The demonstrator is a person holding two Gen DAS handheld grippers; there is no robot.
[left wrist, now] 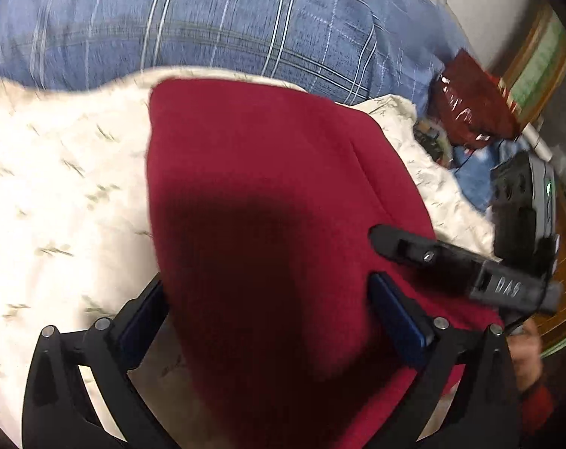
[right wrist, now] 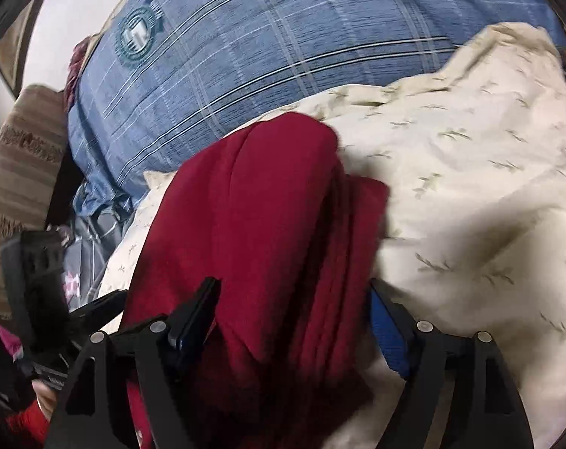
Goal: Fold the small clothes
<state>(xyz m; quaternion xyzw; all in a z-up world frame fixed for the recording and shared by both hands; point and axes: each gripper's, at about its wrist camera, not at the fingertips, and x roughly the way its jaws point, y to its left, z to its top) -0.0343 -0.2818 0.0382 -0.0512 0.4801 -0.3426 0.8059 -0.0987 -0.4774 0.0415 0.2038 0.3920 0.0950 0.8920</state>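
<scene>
The folded dark-red knit garment [left wrist: 268, 194] lies on cream patterned bedding [left wrist: 58, 194] between both spread, released grippers: left gripper [left wrist: 268, 299], right gripper [right wrist: 294, 299].

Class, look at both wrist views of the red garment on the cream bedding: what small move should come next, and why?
Probably draw both grippers back clear of the red garment. It already lies folded in layers on the cream bedding, and the left gripper and right gripper straddle it with jaws open, pads apparently not pressing it. Then check the fold holds.
</scene>
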